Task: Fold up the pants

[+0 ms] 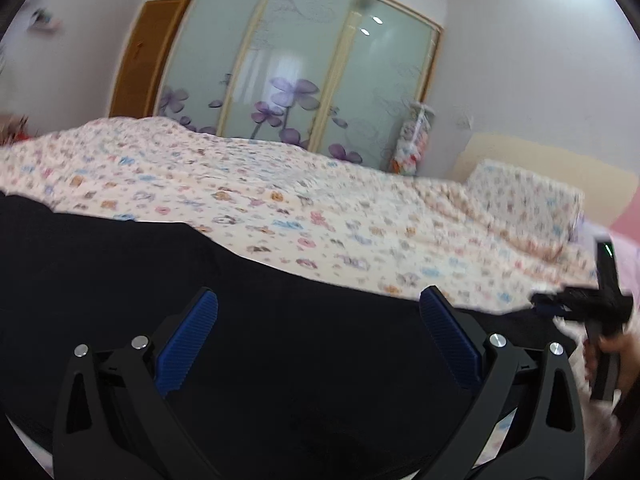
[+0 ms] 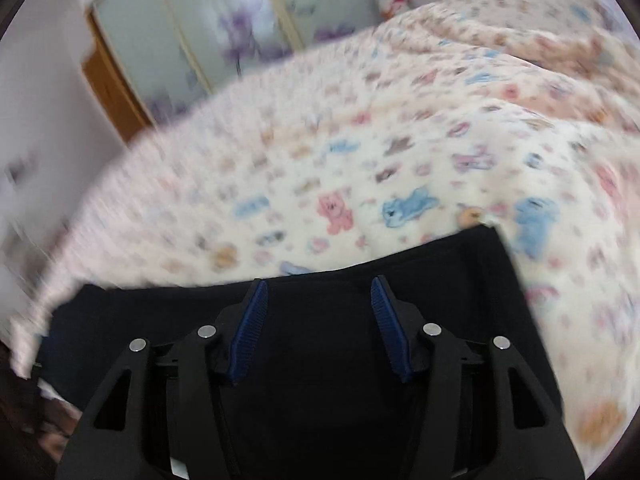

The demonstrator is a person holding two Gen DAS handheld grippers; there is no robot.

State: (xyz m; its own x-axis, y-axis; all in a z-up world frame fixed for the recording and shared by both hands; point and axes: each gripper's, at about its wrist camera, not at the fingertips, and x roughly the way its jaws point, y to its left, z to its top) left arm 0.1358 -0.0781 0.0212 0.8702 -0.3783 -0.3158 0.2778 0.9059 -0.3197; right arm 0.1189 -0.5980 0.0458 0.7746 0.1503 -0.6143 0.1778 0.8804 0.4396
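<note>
Black pants (image 1: 280,360) lie on the bed (image 1: 280,208) beneath both wide, empty tongs, left (image 1: 319,300) and right (image 2: 319,286); pinching matching edge corners would keep the fold even.

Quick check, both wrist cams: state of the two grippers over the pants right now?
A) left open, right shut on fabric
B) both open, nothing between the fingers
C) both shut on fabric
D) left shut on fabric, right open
B: the left gripper and right gripper each show blue pads spread apart above the dark pants, with no cloth pinched between them.
</note>
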